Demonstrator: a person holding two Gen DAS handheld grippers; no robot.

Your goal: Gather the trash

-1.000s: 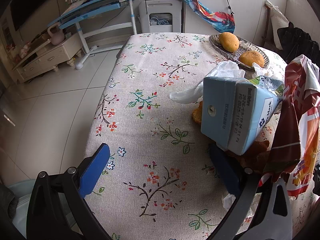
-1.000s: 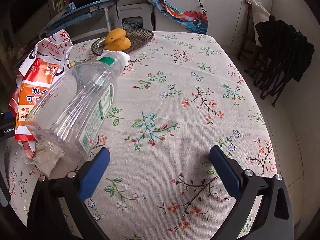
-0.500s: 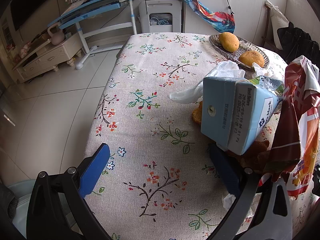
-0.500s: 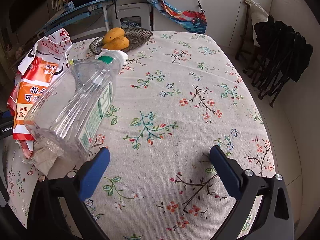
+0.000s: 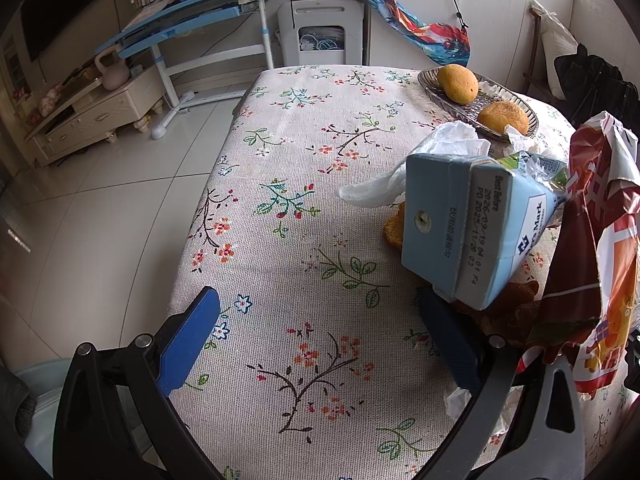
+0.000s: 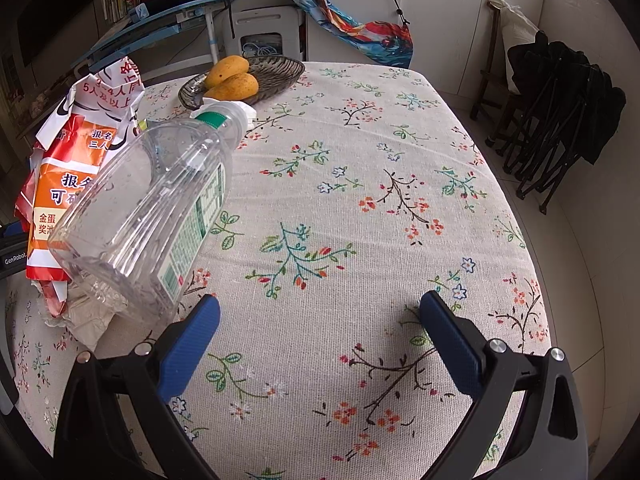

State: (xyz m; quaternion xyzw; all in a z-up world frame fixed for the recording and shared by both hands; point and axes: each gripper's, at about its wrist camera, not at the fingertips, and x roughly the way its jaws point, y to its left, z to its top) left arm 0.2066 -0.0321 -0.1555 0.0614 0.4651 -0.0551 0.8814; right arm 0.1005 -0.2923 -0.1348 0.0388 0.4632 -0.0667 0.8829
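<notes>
Clear plastic bottle [image 6: 148,216] is lying tilted on the trash pile at the table's [image 6: 360,240] left side, long axis running up-right, green-banded neck pointing toward the mango basket [image 6: 276,74]. Blue milk carton [image 5: 468,232] is leaning on its side, base facing the left camera, beside the red snack wrapper [image 5: 592,248]. Right claw [image 6: 320,320] is hovering wide open, holding nothing, left pad just beside the bottle's base. Left claw [image 5: 320,320] is gaping wide too, empty, right pad sitting under the carton's lower corner.

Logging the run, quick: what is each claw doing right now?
Left claw: open, holding nothing; carton beside its right finger.
Right claw: open, holding nothing; bottle beside its left finger.
</notes>
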